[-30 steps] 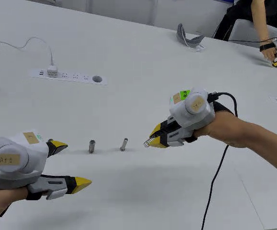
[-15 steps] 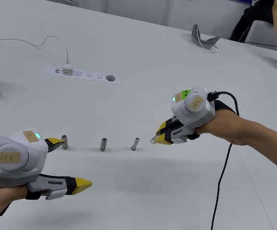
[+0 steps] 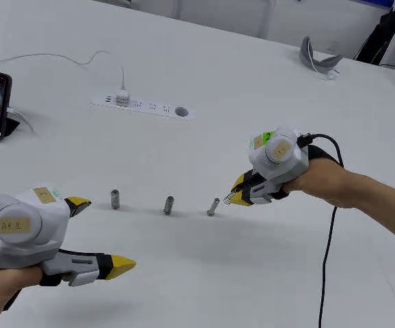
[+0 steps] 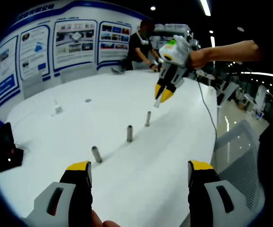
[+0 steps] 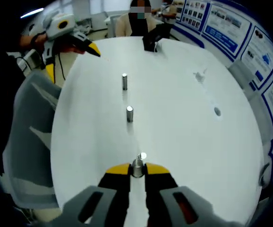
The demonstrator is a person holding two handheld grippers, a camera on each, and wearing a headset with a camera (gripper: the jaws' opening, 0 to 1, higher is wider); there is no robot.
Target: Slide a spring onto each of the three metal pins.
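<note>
Got spring (image 3: pixel 228 199) pinched in near-shut jaws of right gripper (image 3: pixel 236 198), coil poking past tips. Nearest pin (image 3: pixel 213 207) just ahead of those tips; middle pin (image 3: pixel 169 205) and far pin (image 3: pixel 115 199) lined up beyond. Left gripper (image 4: pixel 139 166) spread wide, holding nothing, pins well ahead.

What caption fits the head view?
Right gripper holds a spring beside the rightmost pin of three; left gripper hangs open.
</note>
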